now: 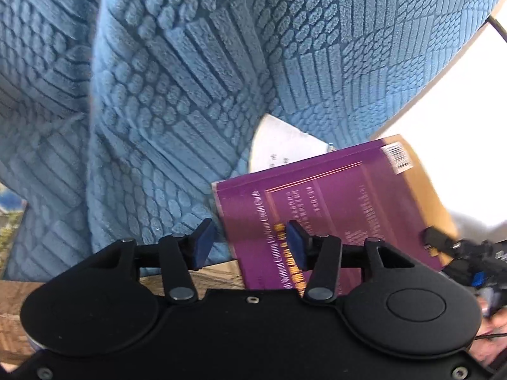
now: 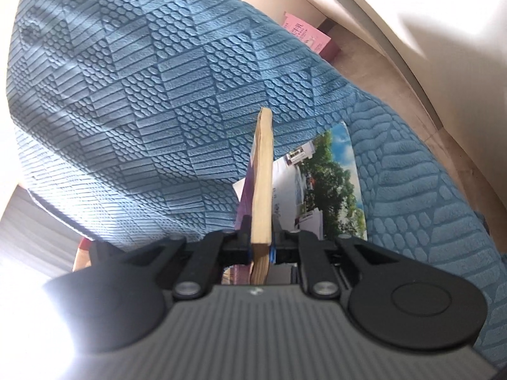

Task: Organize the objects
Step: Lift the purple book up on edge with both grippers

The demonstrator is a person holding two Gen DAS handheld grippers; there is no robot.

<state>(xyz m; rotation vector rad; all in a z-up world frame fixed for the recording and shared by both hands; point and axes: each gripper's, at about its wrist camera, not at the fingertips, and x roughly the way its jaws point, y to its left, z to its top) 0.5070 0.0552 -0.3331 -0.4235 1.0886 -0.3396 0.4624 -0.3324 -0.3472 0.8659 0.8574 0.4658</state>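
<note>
Purple book (image 1: 320, 209) is pinched edge-on by the right gripper (image 2: 261, 248) beside the blanket (image 1: 177, 95); the half-open, empty left gripper (image 1: 250, 242) should be closed on it.

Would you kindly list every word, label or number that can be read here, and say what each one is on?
None reads with certainty.
Purple book: cover lines and yellow title blurred; barcode digits too small.
White page behind it: marks too small.
Pink box: print illegible.
Photo booklet: small label illegible.
</note>
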